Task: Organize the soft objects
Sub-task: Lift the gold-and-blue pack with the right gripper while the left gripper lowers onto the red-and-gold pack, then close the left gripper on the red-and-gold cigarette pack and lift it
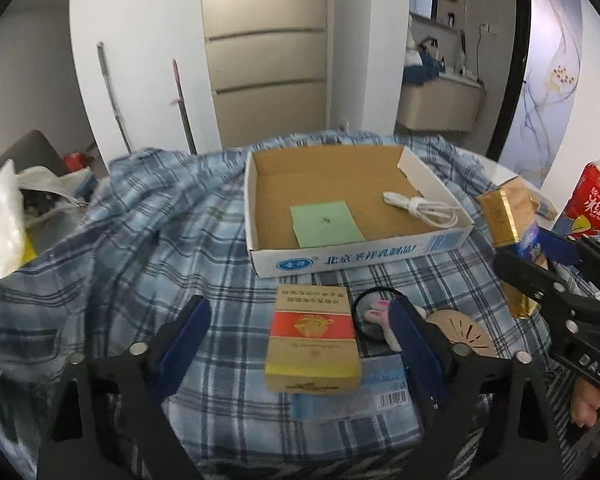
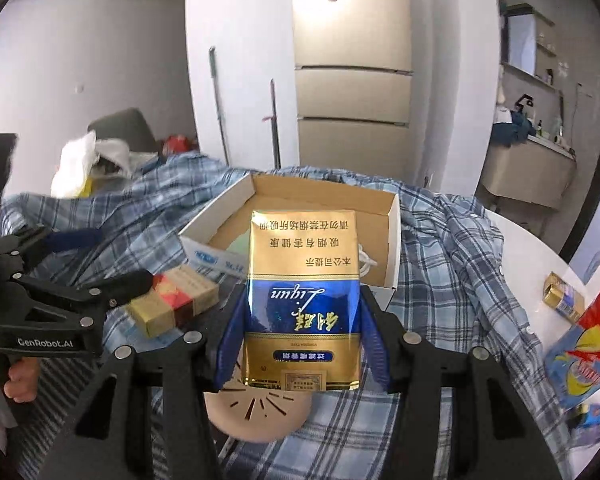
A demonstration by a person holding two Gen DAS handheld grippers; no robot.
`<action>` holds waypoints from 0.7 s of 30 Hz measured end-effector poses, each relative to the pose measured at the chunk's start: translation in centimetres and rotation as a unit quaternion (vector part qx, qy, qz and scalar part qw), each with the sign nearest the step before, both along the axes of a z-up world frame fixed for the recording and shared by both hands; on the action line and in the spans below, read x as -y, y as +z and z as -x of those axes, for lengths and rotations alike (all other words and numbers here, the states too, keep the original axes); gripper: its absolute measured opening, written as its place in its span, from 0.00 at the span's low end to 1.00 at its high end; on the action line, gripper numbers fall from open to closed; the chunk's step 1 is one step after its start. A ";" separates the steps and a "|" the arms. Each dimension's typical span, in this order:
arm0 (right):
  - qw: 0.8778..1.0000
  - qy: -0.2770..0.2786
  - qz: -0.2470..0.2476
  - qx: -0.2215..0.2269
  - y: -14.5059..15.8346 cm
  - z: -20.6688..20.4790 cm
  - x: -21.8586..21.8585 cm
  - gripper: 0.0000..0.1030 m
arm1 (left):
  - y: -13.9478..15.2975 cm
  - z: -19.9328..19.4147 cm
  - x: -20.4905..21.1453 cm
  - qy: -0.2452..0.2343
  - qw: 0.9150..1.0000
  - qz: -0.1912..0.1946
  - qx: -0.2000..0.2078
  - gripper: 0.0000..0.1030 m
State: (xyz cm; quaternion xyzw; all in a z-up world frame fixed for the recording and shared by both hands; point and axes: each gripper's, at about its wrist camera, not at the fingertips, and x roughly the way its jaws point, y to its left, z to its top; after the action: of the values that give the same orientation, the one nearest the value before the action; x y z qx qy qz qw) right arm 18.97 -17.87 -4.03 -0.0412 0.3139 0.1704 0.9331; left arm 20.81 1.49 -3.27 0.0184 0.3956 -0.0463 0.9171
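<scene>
Between the right gripper fingers sits the clamped blue-and-gold pack; left gripper fingers spread around the red-and-tan pack.

Left gripper was angled down with its blue-padded fingers spread wide and not pressing on anything, while a bit of the hand holding it peeked out around the handle in the right wrist view. Right gripper also pointed downward, its pads clamped on both sides of a gold and blue pack, and it sat just off to the left one's right side.
</scene>
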 end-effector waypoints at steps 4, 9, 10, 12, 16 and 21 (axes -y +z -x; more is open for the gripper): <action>1.000 -0.008 -0.009 0.002 0.0 0.0 0.8 0.50 | -0.9 -1.4 -0.3 -0.002 1.000 0.009 -0.025 0.82; 1.000 -0.012 -0.015 -0.003 -0.2 -0.2 1.2 0.51 | -2.3 -2.1 0.1 -0.007 0.999 -0.001 -0.044 0.82; 1.000 -0.012 -0.015 -0.005 -0.3 -0.3 1.2 0.51 | -2.6 -2.1 0.3 -0.009 0.999 -0.006 -0.046 0.82; 1.000 -0.012 -0.015 -0.007 -0.4 -0.4 1.2 0.51 | -3.3 -2.1 0.7 -0.013 0.999 -0.014 -0.049 0.82; 1.000 -0.012 -0.013 -0.009 -0.6 -0.5 1.1 0.51 | -3.8 -2.2 1.4 -0.022 0.998 -0.033 -0.052 0.82; 1.000 -0.011 -0.009 -0.012 -0.9 -0.5 1.0 0.51 | -5.1 -2.8 1.3 -0.018 0.996 -0.033 -0.075 0.81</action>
State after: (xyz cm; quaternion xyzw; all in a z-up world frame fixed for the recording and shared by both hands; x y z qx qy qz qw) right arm 19.51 -18.87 -4.88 -0.0276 0.3243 0.1637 0.9313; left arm 23.62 0.19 -8.37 0.0519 0.4641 -0.0505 0.8828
